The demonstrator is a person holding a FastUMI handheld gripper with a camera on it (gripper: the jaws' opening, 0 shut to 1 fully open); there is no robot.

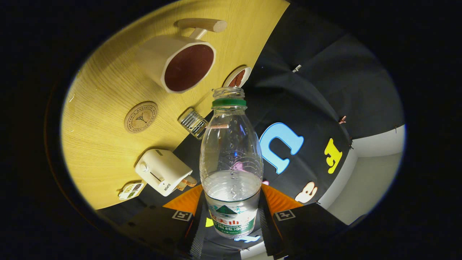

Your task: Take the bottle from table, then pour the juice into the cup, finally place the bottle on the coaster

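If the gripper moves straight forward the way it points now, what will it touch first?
Nothing new, probably: the gripper is shut on the bottle, and beyond its open neck the booth wall comes first; depth is unclear.

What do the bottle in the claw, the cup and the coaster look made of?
Bottle, held between the claw fingers: clear thin plastic, glossy, see-through.
Cup: matte cream shell, probably plastic or ceramic, with a wood-looking handle.
Coaster: likely wood or cork, tan, printed disc.
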